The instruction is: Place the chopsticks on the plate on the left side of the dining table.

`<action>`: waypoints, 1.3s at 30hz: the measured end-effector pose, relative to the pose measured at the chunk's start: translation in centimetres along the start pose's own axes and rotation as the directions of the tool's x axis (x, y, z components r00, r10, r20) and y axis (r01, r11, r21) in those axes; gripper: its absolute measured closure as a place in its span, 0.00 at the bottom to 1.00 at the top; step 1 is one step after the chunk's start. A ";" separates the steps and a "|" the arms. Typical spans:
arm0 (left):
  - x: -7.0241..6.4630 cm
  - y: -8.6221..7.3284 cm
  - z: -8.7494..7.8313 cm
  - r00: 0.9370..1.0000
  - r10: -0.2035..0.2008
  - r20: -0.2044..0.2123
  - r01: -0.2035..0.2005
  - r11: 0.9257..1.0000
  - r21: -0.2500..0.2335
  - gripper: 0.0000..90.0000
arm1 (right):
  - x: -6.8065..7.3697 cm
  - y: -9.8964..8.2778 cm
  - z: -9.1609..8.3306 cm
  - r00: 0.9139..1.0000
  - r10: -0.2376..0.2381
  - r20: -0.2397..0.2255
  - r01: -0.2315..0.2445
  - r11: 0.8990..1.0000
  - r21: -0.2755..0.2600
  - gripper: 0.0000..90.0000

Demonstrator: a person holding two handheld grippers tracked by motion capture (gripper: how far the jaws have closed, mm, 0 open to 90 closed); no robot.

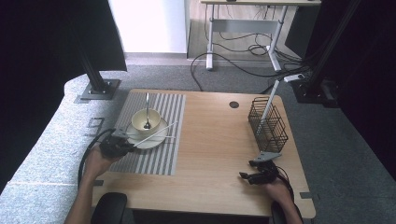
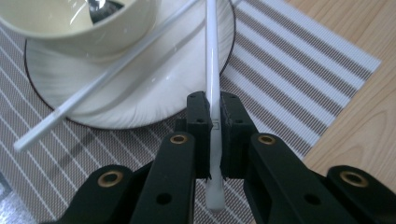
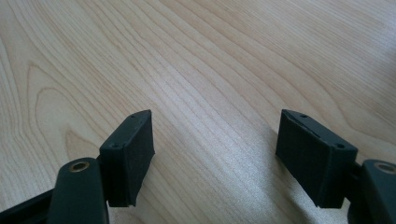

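Observation:
My left gripper is shut on the near end of a white chopstick, which runs forward over the rim of a white plate. A second white chopstick lies loose and slanted across the plate. A cream bowl stands on the plate with a metal spoon in it. In the high view the left gripper is at the plate's near left edge, over the striped placemat. My right gripper is open with nothing between its jaws, low over bare wood at the table's near right.
A black wire basket stands at the table's right side with a white stick leaning out of it. A round cable hole lies in the tabletop at the back. Bare wood stretches between the placemat and the basket.

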State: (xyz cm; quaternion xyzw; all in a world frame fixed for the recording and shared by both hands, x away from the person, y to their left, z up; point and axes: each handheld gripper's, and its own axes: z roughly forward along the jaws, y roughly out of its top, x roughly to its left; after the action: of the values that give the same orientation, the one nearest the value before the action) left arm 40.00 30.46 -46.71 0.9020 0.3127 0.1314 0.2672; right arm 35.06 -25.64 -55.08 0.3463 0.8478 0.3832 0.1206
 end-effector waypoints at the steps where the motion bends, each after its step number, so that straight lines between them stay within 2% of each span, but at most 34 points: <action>1: 0.1 -0.1 0.0 1.000 -0.001 -0.002 0.001 1.000 0.004 0.94 | -0.1 0.0 0.0 1.000 0.007 -0.001 -0.007 1.000 -0.001 0.30; 5: 0.3 -0.7 0.3 1.000 -0.008 -0.007 0.008 1.000 0.019 0.94 | -0.1 -0.2 0.1 1.000 -0.004 0.005 0.004 1.000 -0.018 0.28; 9: 0.6 -1.0 0.7 1.000 -0.008 -0.012 0.009 0.999 0.031 0.94 | 0.1 -0.3 0.3 1.000 -0.021 0.001 0.021 0.999 -0.027 0.20; 13: 1.0 -1.1 1.0 1.000 -0.009 -0.014 0.009 0.999 0.040 0.94 | 0.6 -0.2 0.7 0.998 -0.059 0.020 0.060 0.998 -0.013 0.15; 19: 1.5 -1.4 1.6 1.000 -0.009 -0.013 0.010 0.998 0.055 0.93 | 0.6 -0.2 0.7 0.998 -0.060 0.021 0.061 0.998 -0.013 0.15; 26: 2.2 -1.6 1.9 0.999 -0.013 -0.041 0.016 0.997 0.076 0.93 | 0.6 -0.2 0.7 0.998 -0.060 0.020 0.060 0.998 -0.012 0.15; 30: 2.5 -1.7 2.2 0.999 -0.016 -0.038 0.020 0.996 0.090 0.92 | 0.6 -0.2 0.7 0.998 -0.059 0.020 0.060 0.998 -0.012 0.15; 39: 2.6 -1.8 3.1 0.998 -0.021 -0.053 0.027 0.991 0.129 0.90 | 0.6 -0.2 0.7 0.998 -0.060 0.020 0.060 0.998 -0.012 0.15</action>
State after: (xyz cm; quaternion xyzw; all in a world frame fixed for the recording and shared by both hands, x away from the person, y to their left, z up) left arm 42.36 32.08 -50.07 0.9099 0.3382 0.1309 0.2015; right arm 34.89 -24.95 -55.65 0.3239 0.8541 0.3812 0.1426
